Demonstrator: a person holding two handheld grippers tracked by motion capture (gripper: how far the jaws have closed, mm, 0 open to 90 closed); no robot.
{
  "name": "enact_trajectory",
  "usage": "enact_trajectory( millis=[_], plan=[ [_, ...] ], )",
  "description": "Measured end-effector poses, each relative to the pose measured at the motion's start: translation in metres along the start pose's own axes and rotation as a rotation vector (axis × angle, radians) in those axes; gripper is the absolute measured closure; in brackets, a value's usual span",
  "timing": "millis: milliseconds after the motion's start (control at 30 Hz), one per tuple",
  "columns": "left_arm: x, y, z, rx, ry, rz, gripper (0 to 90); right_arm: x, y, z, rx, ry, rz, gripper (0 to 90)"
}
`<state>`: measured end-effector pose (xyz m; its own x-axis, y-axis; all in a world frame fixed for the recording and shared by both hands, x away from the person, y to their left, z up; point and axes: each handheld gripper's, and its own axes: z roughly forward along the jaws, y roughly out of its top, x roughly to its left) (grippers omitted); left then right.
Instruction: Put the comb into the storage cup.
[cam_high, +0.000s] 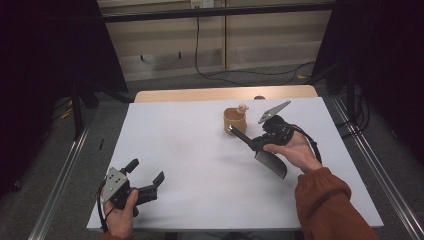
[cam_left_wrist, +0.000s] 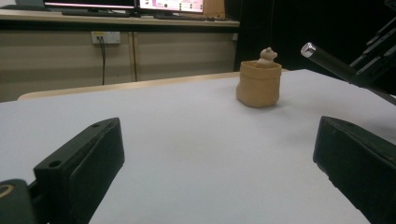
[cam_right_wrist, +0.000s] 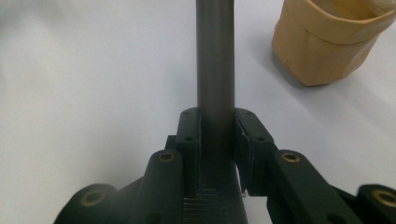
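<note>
White table (cam_high: 200, 165), tan holder (cam_high: 234, 121) toward its far right. My right gripper (cam_right_wrist: 215, 140) clamps the spatula (cam_high: 260, 150) by its handle, tip near the holder's rim; I should keep it aligned. Left gripper (cam_high: 146, 176) rests unclenched, empty.

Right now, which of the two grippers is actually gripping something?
The right gripper: its jaws clamp the dark handle of a knife near the tan pot. The left gripper rests open on the table, nothing between its jaws.
</note>
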<state>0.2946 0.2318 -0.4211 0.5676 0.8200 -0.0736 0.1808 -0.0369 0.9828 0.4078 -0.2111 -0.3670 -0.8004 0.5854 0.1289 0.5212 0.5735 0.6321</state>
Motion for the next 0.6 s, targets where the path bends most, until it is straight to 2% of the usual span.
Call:
enact_trajectory(
  millis=[100, 200, 400, 533, 567, 600],
  plan=[
    [-0.002, 0.001, 0.001, -0.005, -0.028, 0.003, 2.0, 0.002, -0.004, -0.006, -0.016, 0.000, -0.005, 72.9],
    [-0.001, 0.003, 0.001, 0.018, -0.050, 0.016, 2.0, 0.006, -0.006, -0.010, -0.018, -0.006, -0.015, 72.9],
    [-0.002, 0.005, 0.001, 0.028, -0.087, 0.005, 1.6, 0.009, -0.011, -0.019, -0.032, -0.020, -0.029, 72.9],
    [-0.005, 0.006, 0.002, 0.035, -0.130, -0.004, 1.7, 0.014, -0.015, -0.021, -0.025, -0.014, -0.044, 72.9],
    [-0.005, 0.006, 0.002, 0.042, -0.138, 0.012, 2.0, 0.016, -0.016, -0.021, -0.015, -0.021, -0.049, 72.9],
    [-0.006, 0.006, 0.003, 0.039, -0.139, 0.011, 2.3, 0.018, -0.017, -0.021, -0.009, -0.025, -0.057, 72.9]
  ],
)
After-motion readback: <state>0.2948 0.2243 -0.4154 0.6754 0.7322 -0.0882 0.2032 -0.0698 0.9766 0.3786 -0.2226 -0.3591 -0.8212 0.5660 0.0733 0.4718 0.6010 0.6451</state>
